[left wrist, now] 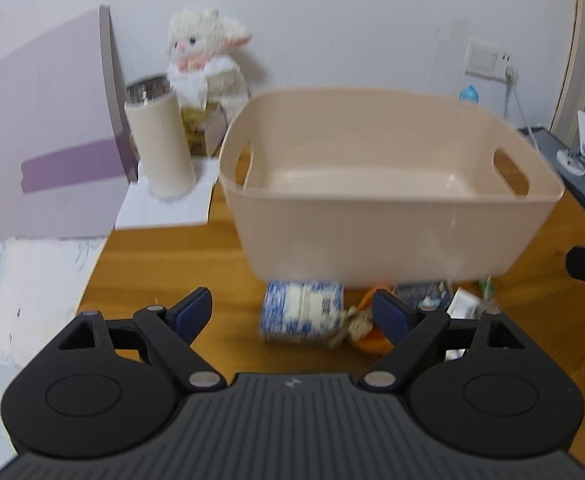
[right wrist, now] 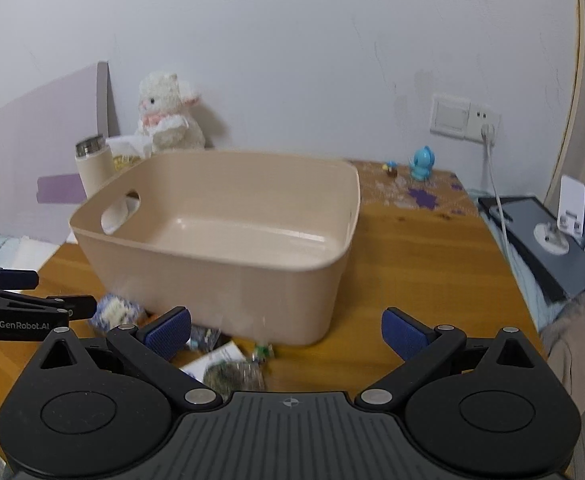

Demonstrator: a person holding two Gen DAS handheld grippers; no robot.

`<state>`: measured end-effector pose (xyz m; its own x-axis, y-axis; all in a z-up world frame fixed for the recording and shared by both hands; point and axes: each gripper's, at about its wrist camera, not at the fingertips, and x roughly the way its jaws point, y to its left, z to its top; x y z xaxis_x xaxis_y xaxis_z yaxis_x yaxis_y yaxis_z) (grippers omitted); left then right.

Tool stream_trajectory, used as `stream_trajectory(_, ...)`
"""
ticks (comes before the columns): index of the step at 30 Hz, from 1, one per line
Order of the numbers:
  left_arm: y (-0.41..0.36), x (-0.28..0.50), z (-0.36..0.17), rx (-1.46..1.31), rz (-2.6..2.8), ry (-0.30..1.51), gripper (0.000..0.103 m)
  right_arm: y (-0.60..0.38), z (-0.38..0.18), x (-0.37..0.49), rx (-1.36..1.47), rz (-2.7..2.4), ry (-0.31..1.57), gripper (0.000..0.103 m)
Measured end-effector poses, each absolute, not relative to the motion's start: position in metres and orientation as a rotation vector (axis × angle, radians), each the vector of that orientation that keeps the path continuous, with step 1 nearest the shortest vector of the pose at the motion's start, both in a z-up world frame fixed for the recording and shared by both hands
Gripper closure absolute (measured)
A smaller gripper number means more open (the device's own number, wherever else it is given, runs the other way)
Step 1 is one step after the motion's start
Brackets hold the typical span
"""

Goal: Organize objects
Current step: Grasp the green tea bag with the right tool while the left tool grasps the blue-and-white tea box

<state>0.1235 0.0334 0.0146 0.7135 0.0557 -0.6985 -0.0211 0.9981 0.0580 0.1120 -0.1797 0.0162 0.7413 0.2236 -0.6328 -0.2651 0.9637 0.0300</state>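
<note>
A beige plastic bin (left wrist: 388,216) with handle holes stands empty on the wooden table (left wrist: 172,272); it also shows in the right wrist view (right wrist: 228,264). Small items lie in front of it: a blue-and-white patterned packet (left wrist: 302,316), an orange item (left wrist: 370,338) and clear packets (left wrist: 424,294). My left gripper (left wrist: 292,314) is open and empty, just short of the blue-and-white packet. My right gripper (right wrist: 286,334) is open and empty above a dark foil packet (right wrist: 234,376) and a small green item (right wrist: 263,350). The left gripper shows at the left edge of the right wrist view (right wrist: 32,306).
A cream thermos (left wrist: 160,144), a white plush lamb (left wrist: 208,60) and a yellow box (left wrist: 196,128) stand at the back left by a purple board (left wrist: 44,152). A blue toy (right wrist: 422,162), a wall socket with cable (right wrist: 488,132) and a dark tablet (right wrist: 540,236) are at the right.
</note>
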Motion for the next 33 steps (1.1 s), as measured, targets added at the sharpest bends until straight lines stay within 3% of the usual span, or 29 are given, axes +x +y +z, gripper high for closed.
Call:
stream_trajectory(17,0.048,0.136,-0.048,0.071,0.038,0.899,0.015,-0.179,-0.054,0.119,-0.069,0.254,0.859,0.0)
stream_trajectory(33,0.052,0.15,-0.061,0.026,-0.044,0.813,0.012,-0.161,-0.081,0.132,-0.107,0.299,0.929,0.0)
